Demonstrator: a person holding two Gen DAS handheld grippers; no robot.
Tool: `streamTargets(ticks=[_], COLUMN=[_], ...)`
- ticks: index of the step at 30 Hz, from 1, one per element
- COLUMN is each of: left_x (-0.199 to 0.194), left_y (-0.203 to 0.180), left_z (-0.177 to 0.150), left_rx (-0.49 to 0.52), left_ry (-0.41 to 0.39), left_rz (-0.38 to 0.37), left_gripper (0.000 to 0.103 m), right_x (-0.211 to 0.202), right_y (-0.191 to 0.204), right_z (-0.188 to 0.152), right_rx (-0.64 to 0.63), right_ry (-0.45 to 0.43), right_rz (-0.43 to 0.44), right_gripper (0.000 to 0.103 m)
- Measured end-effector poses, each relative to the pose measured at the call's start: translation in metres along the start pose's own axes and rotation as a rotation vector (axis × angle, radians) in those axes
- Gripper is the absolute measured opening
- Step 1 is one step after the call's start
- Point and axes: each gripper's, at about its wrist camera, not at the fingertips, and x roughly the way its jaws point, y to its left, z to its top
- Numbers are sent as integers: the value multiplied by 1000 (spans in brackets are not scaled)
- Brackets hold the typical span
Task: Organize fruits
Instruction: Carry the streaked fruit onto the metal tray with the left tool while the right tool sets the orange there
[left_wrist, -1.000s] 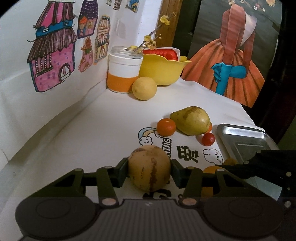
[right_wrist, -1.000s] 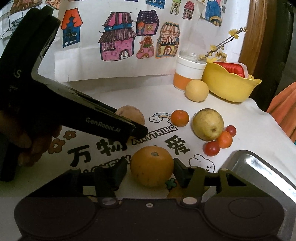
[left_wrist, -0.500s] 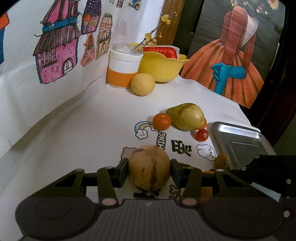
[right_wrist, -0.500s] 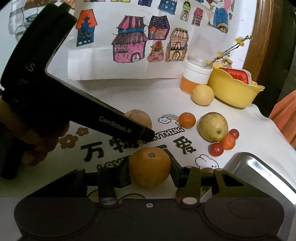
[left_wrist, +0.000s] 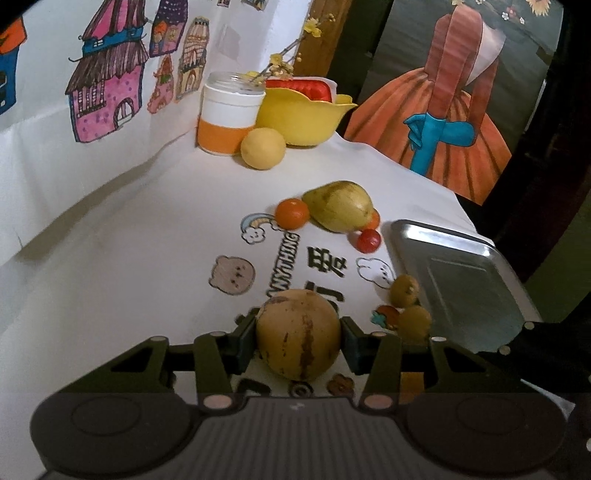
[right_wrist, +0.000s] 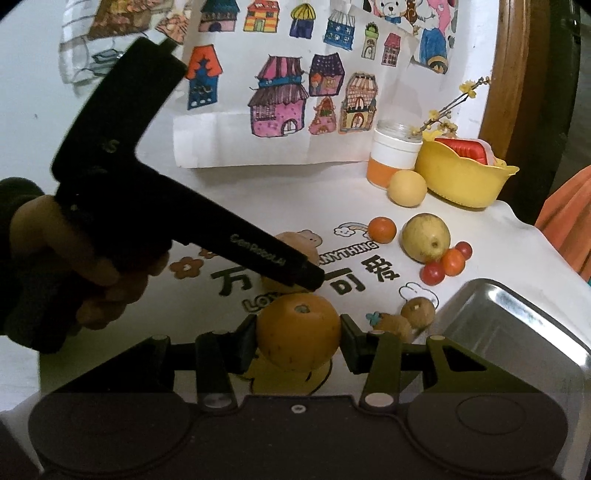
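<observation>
In the left wrist view my left gripper is shut on a round tan fruit with brown streaks, held above the white printed cloth. My right gripper is shut on an orange, also held off the cloth. A steel tray lies just right of the orange and shows again as the steel tray. A pear, a small orange and a cherry tomato lie in the middle of the cloth. Two small brown fruits sit by the tray's near corner.
At the back right stand a white and orange jar, a yellow bowl and a pale yellow fruit. A hand holds the left gripper's black body across the right wrist view. Drawings of houses hang on the wall.
Both grippers have risen and drawn back, each with its fruit still clamped. The two small brown fruits by the tray, hidden behind the orange before, now show.
</observation>
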Motion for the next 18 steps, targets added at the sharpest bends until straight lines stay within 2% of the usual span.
streamTargets(ticks=[5, 10, 18], left_x=[-7, -11, -4], left_y=[-13, -27, -54], left_z=[0, 8, 33], left_rx=[16, 28, 22], left_ry=[3, -12, -60], left_rz=[-17, -33, -67], left_gripper=[52, 52, 52], right_x=[-20, -38, -66], right_y=[-1, -20, -75], right_z=[-6, -11, -16], right_rx=[1, 31, 67], right_ry=[-10, -24, -81], right_rz=[-13, -61, -228], right_gripper=[48, 48, 48])
